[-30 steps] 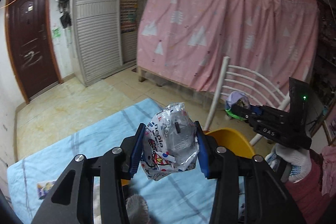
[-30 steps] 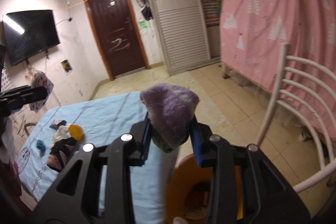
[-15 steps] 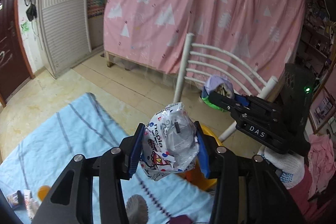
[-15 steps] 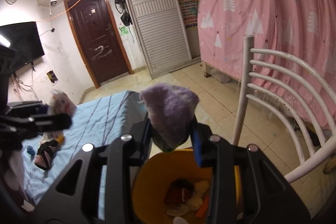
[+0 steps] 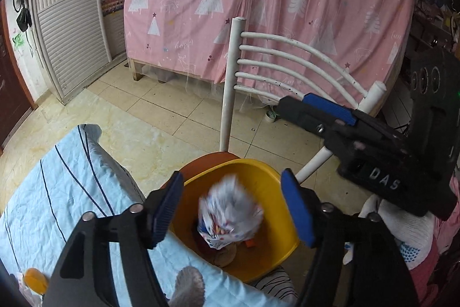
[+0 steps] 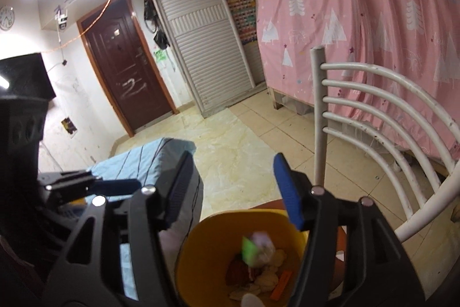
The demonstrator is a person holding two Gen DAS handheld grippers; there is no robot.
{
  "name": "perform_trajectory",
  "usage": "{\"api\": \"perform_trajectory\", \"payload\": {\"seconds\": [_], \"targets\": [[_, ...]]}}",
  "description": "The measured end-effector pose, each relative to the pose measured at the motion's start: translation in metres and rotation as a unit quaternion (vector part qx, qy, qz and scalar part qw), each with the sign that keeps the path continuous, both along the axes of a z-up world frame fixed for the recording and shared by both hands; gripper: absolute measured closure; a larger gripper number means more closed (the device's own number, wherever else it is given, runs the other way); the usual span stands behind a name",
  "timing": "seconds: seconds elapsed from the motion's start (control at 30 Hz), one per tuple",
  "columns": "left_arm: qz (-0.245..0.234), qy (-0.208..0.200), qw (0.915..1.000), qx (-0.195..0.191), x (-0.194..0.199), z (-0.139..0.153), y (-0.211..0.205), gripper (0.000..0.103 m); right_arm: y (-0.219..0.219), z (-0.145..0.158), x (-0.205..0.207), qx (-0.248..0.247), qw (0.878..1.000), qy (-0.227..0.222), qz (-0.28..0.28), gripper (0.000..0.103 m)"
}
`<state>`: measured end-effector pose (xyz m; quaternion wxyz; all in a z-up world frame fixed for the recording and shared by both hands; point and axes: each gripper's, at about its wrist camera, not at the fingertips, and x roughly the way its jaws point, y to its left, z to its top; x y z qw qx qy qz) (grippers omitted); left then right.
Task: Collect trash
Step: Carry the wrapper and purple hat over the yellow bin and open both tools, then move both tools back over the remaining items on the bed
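My left gripper hangs over a yellow bin, jaws opening, pads touching nothing. A crumpled white printed wrapper, blurred, is loose below the pads and inside the bin's mouth. In the right wrist view my right gripper is also above the yellow bin, jaws opening with nothing in them. A blurred purple and green scrap drops onto the trash in the bin. Each gripper shows in the other's view: the right gripper at the right, the left gripper at the left.
The bin stands on the orange seat of a white barred chair. A blue striped cloth covers the table beside it, with an orange item and a grey fuzzy piece on it. A pink curtain hangs behind.
Both grippers came over the yellow bin and opened. The wrapper left the left pads and the purple scrap left the right pads; both now fall into the bin.
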<state>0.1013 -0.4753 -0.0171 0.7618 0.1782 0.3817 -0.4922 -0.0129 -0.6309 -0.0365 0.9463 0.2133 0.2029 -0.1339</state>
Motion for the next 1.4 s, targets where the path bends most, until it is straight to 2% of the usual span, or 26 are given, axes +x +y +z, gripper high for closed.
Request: {"api": "perform_trajectory", "payload": {"seconds": [0.07,0.27,0.43,0.63,0.8,0.93,1.13,1.27,1.4], "targets": [[0.004,0.000,1.0000,-0.001,0.000,0.002,0.002,0.038,-0.004,0.001,-0.002,0.004,1.000,-0.006,-0.008,0.039],[0.018,0.002,0.9996,-0.021,-0.003,0.016,0.023,0.037,0.002,-0.001,0.003,0.013,1.000,-0.009,-0.003,0.035],[0.028,-0.007,0.9992,-0.029,-0.007,0.028,0.045,0.036,0.021,0.001,0.011,-0.001,1.000,-0.005,0.019,0.030],[0.052,-0.009,0.9978,-0.040,-0.003,0.038,0.085,0.036,0.049,0.005,0.018,-0.006,0.999,-0.009,0.049,0.020],[0.087,-0.029,0.9947,-0.047,0.005,0.046,0.133,0.036,0.086,0.005,0.029,-0.011,0.996,-0.002,0.091,0.017],[0.126,-0.037,0.9902,-0.049,0.015,0.048,0.176,0.036,0.116,0.001,0.040,-0.005,0.992,0.009,0.127,0.013],[0.180,-0.041,0.9816,-0.049,0.030,0.042,0.243,0.032,0.171,-0.005,0.063,-0.014,0.982,0.038,0.184,0.012],[0.225,-0.052,0.9719,-0.046,0.039,0.038,0.288,0.028,0.208,-0.009,0.079,-0.024,0.973,0.058,0.221,0.012],[0.257,-0.046,0.9642,-0.047,0.051,0.032,0.329,0.027,0.240,-0.011,0.089,-0.028,0.965,0.071,0.252,0.011]]}}
